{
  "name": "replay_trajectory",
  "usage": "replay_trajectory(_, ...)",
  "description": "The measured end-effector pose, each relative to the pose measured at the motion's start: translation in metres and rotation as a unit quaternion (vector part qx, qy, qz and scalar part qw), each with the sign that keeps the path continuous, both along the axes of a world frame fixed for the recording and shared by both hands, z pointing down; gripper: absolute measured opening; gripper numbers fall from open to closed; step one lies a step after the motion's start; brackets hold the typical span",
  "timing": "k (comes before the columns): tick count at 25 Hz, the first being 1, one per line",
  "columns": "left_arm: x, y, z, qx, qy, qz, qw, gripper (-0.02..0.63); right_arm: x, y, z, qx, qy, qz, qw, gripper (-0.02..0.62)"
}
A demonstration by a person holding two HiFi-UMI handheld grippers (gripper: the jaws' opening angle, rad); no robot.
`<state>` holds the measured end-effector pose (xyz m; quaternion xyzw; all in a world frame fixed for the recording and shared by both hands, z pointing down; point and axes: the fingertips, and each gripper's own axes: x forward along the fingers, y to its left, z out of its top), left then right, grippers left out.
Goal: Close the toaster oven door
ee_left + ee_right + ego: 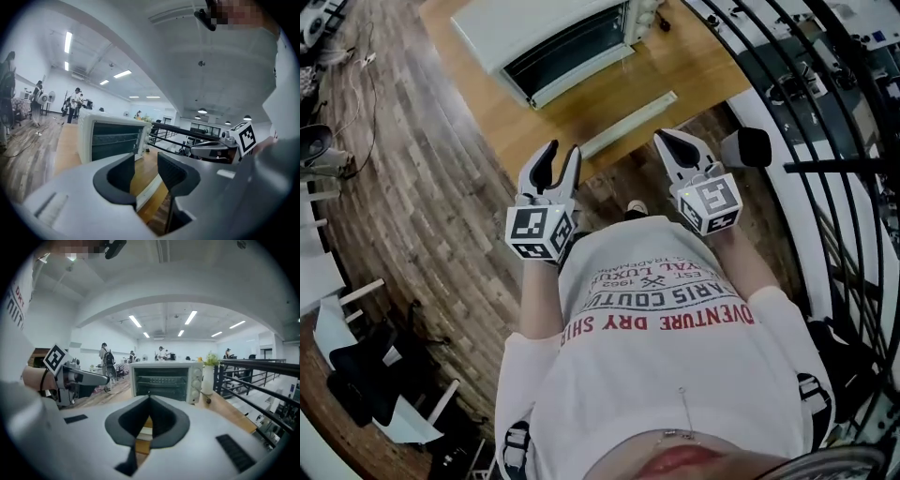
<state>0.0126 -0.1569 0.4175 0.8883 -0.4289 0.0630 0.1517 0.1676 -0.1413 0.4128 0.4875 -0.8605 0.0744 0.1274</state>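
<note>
A white toaster oven (546,36) stands on a wooden table (694,66) ahead of me. Its dark glass door (572,49) sits upright against the front and looks closed. The right gripper view faces the oven (164,380) straight on, while the left gripper view catches the same oven (112,138) from its left side. Both grippers hang in the air short of the table edge, apart from the oven. My left gripper (563,150) is open with nothing between its fingers (173,171). My right gripper (667,139) is shut and empty, its tips (150,398) meeting.
A long white strip (628,124) lies near the table's front edge. A small vase with a plant (208,378) stands right of the oven. A black railing (825,112) runs along the right. White chairs (328,309) stand at the left on the plank floor. People are far off.
</note>
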Motion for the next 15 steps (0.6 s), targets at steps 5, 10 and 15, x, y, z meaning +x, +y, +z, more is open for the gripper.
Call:
replay_trajectory(5, -0.001, 0.001, 0.042, -0.036, -0.017, -0.050, 0.9979, 0.141, -0.004, -0.020, 0.018, -0.012, -0.008, -0.060, 0.998, -0.012)
replay_trajectory(10, -0.006, 0.003, 0.092, -0.090, -0.033, -0.096, 0.9907, 0.161, -0.009, -0.035, 0.025, 0.011, -0.012, -0.105, 0.994, -0.012)
replay_trajectory(15, -0.006, 0.008, 0.148, -0.150, -0.056, -0.118, 0.9800, 0.181, -0.008, -0.046, 0.048, -0.012, -0.021, -0.126, 0.992, -0.012)
